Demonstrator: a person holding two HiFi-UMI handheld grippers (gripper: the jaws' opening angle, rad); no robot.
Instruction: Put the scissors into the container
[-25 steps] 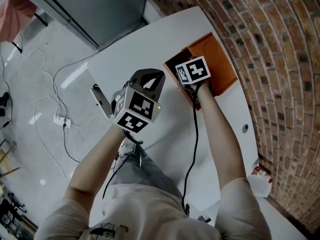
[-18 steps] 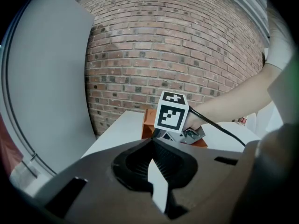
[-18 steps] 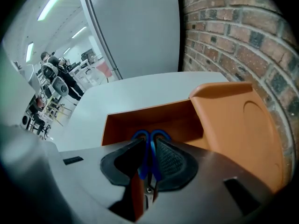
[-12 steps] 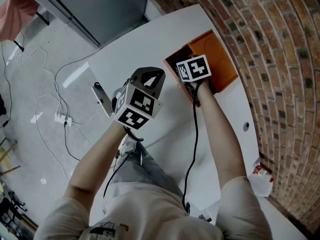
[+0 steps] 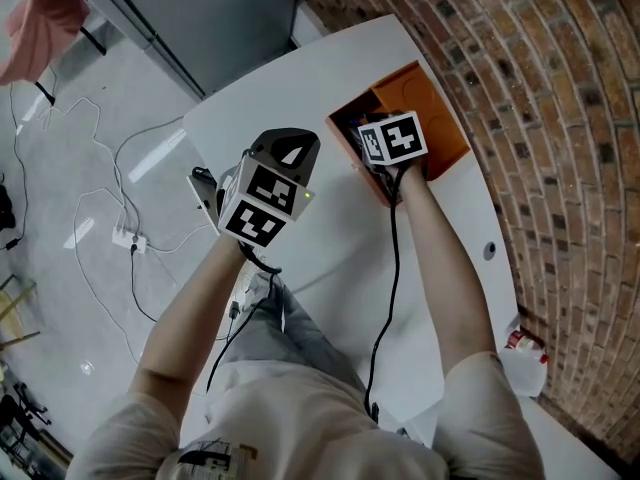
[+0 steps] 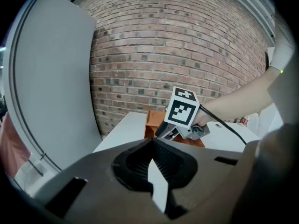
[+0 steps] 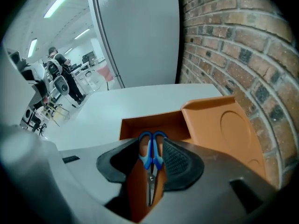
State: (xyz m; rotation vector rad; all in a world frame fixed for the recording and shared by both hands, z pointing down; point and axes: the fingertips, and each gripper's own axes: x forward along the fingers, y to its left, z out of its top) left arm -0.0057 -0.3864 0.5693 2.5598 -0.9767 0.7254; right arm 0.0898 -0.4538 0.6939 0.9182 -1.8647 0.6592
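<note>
Blue-handled scissors [image 7: 150,157] lie lengthwise inside the orange container [image 7: 149,122], whose lid [image 7: 224,129] is folded open to the right. My right gripper [image 7: 152,146] points down into the container. Its jaws are opening, and the scissors lie between the pads with a gap on either side. In the head view the right gripper [image 5: 372,136] is mostly hidden under its marker cube at the container [image 5: 440,118]; the scissors are not visible there. My left gripper [image 5: 290,140] hovers over the white table left of the container, its tips together, holding nothing. From the left gripper [image 6: 152,146] I see the right gripper's cube.
The white table [image 5: 300,78] runs along a curved brick wall [image 5: 560,118]. A grey panel [image 5: 220,8] stands at the table's far end. Cables and a power strip [image 5: 120,236] lie on the floor to the left. A bottle [image 5: 520,343] sits at the right.
The left gripper has drifted slightly up and to the left over the table. The right gripper has stayed at the container.
</note>
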